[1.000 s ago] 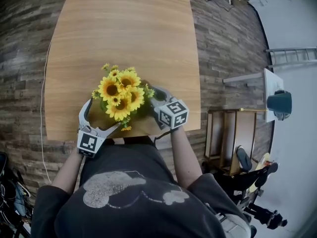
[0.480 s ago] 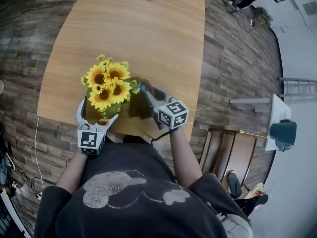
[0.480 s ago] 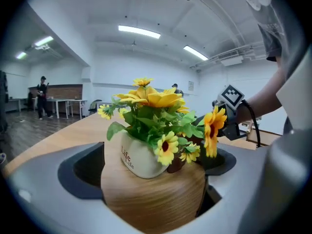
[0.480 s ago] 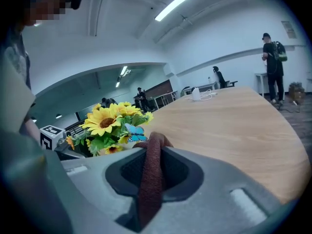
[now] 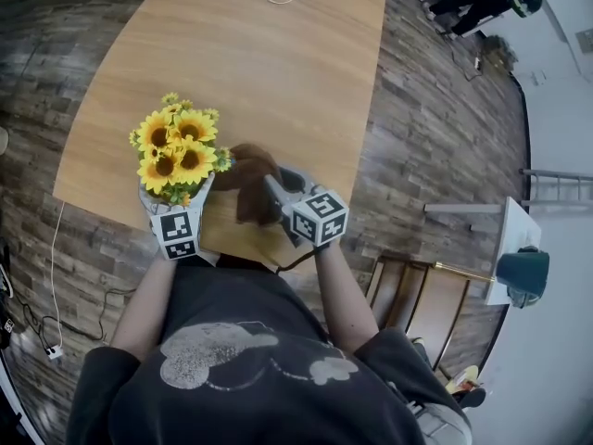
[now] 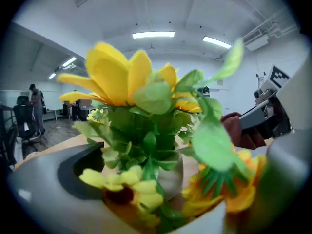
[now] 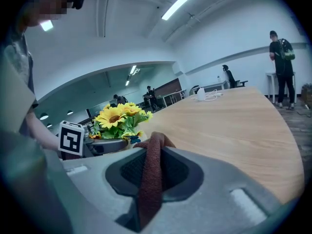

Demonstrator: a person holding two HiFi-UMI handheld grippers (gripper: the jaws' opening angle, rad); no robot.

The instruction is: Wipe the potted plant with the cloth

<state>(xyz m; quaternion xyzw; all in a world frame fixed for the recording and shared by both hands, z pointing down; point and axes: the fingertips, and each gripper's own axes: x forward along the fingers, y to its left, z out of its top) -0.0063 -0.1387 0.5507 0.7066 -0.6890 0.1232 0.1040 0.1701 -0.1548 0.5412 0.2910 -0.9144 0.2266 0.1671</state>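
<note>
While you stand at the near edge of the light wooden tabletop (image 5: 278,72), the potted plant of yellow sunflowers and green leaves (image 5: 176,151) sits close to its near left corner. Your left gripper (image 5: 174,191) reaches in from the near edge. Its claw is spread, one jaw on either side of the small pale pot (image 6: 171,177). In the left gripper view there is leafy space between each jaw and the pot, and a drooping bloom hangs over the near side.

Your right gripper (image 7: 153,152) is pressed together on the reddish-brown knitted cloth (image 5: 243,179), pinching it in a fold that rises between the jaws. The cloth hangs just beside the blooms on their right. You cannot tell whether it touches the leaves.
</note>
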